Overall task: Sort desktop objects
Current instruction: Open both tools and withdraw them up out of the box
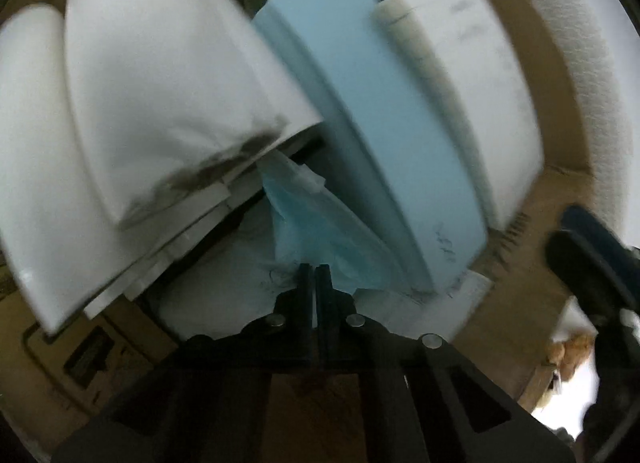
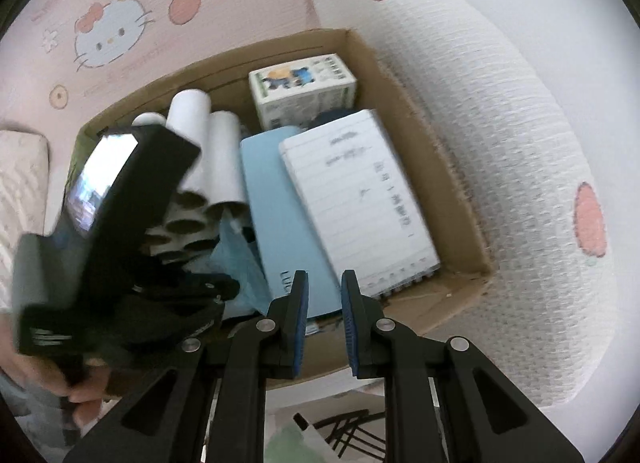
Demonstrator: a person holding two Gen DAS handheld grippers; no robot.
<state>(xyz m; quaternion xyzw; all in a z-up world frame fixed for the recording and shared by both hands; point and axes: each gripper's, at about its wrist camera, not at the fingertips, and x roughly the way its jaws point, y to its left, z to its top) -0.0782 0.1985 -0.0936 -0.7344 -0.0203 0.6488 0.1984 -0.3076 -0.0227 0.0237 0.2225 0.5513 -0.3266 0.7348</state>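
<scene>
A cardboard box (image 2: 436, 167) holds white paper rolls (image 2: 216, 151), a light blue case (image 2: 280, 207), a lined spiral notebook (image 2: 360, 191) and a small printed carton (image 2: 300, 87). My left gripper (image 1: 316, 271) is inside the box, shut on a blue face mask (image 1: 316, 223) that lies between the rolls (image 1: 152, 95) and the blue case (image 1: 384, 151). In the right wrist view the left gripper's body (image 2: 120, 247) reaches into the box from the left. My right gripper (image 2: 324, 283) is open and empty above the box's near edge.
The box sits on pink cartoon-print bedding (image 2: 120, 23) beside a white textured bolster pillow (image 2: 500, 143). The notebook (image 1: 472, 103) leans against the blue case. A paper with dark line drawings (image 2: 340, 435) lies below the right gripper.
</scene>
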